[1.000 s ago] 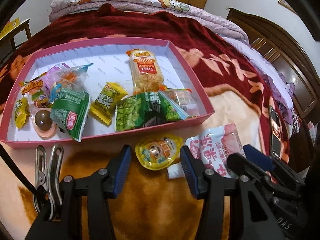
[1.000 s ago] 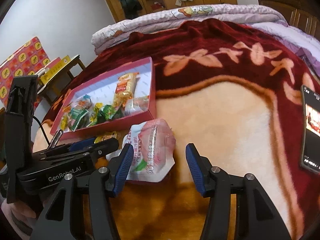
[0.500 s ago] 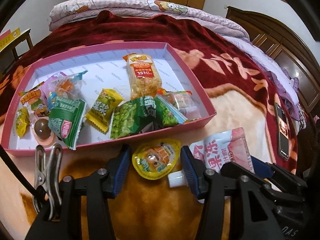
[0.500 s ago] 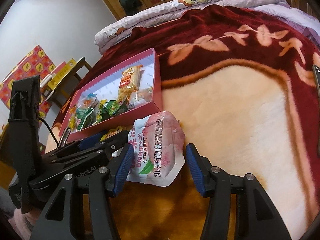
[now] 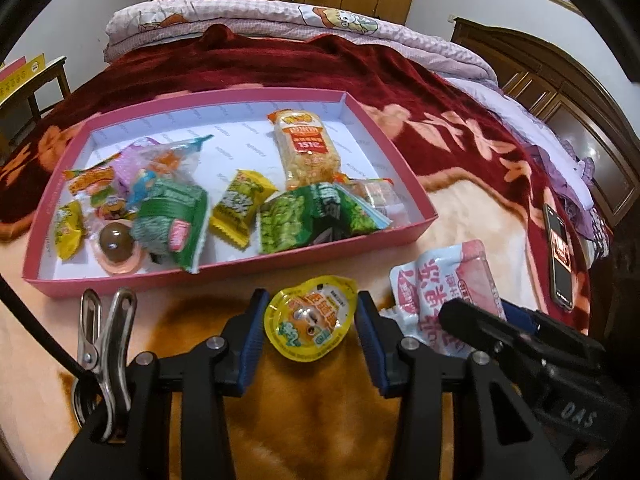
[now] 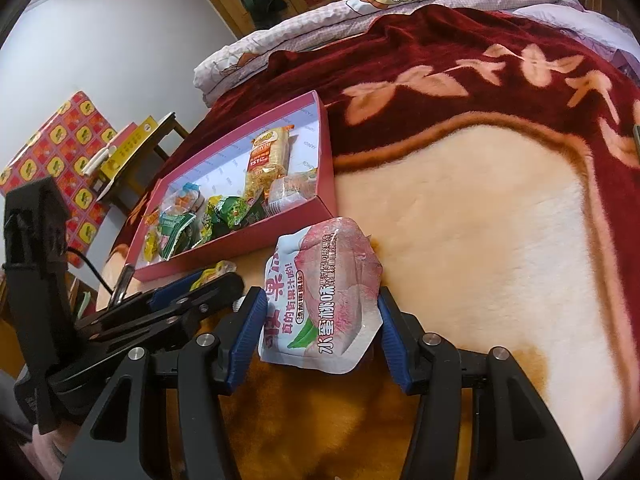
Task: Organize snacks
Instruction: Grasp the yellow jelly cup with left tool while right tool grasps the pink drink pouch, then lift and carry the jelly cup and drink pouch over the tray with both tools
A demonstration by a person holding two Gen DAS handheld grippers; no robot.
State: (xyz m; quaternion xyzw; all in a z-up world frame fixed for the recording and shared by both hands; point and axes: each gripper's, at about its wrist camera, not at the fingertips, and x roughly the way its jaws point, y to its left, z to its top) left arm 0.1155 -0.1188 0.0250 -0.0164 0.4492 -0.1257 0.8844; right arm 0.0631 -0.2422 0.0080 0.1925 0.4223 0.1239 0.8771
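A pink tray [image 5: 404, 236] holds several snack packets on the blanket; it also shows in the right wrist view [image 6: 248, 240]. A yellow jelly cup [image 5: 310, 316] lies in front of the tray, between the open fingers of my left gripper [image 5: 310, 334]. A pink-and-white peach jelly pouch [image 6: 324, 300] lies to its right, between the open fingers of my right gripper [image 6: 320, 330]. The pouch also shows in the left wrist view [image 5: 444, 292], with my right gripper's finger over its near part. The pads stand close to both items; contact is unclear.
A phone [image 5: 560, 256] lies on the blanket at the right. A metal clip [image 5: 104, 344] hangs on my left gripper. A folded quilt [image 5: 280, 20] lies at the far end of the bed. A chair with boxes [image 6: 132, 152] stands left of the bed.
Both grippers have moved forward and down. The jelly cup now sits between the left fingers and the pouch between the right fingers. The jaws look slightly narrower.
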